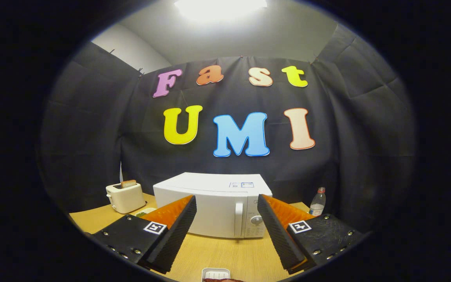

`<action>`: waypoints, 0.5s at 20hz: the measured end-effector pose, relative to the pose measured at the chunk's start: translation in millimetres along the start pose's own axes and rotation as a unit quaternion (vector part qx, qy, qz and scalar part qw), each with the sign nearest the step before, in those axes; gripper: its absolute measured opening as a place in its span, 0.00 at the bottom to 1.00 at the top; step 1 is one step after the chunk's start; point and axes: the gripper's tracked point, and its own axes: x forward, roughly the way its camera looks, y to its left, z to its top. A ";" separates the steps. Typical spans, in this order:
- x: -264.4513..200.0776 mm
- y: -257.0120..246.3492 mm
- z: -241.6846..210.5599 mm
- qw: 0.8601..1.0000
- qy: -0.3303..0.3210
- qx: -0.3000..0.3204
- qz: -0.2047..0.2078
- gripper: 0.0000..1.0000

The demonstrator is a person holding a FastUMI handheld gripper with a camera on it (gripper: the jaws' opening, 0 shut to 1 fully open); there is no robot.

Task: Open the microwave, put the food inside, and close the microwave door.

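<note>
Wooden worktop (225,254) carries a white food tray (215,273) nearest, at six o'clock just under the tool (227,219), whose fingers stand released and wide apart, gripping nothing. Beyond them at twelve o'clock sits the white microwave (210,203), door closed, vertical handle (239,219) facing us. Best approach: advance straight, hook the handle's edge, and pull in an arc. A toaster (125,197) stands at ten o'clock, a bottle (318,201) at two.

microwave (213,205): white, pale grey dial | toaster (125,197): cream, brown toast | table (225,252): light wood grain | bottle (318,202): clear, red cap | tray (215,273): white
</note>
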 end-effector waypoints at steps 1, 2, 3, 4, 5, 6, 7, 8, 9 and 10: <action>11.3 -2.7 -6.2 1.000 0.005 0.001 0.000 0.98; 20.9 -4.8 -11.7 1.000 0.011 0.001 -0.001 0.98; 30.1 -6.4 -17.3 1.000 0.015 0.001 0.000 0.98; 39.4 -8.1 -22.7 1.000 0.020 0.000 0.000 0.98; 48.5 -10.5 -29.3 1.000 0.026 -0.001 0.000 0.98; 57.5 -12.9 -35.2 0.999 0.032 -0.002 -0.001 0.98; 65.9 -15.0 -41.7 0.999 0.038 -0.002 -0.001 0.98; 73.3 -16.0 -47.8 0.999 0.043 -0.002 0.000 0.98; 82.1 -17.9 -55.4 0.999 0.050 -0.004 0.001 0.98; 89.8 -19.2 -61.9 0.998 0.057 -0.006 0.002 0.98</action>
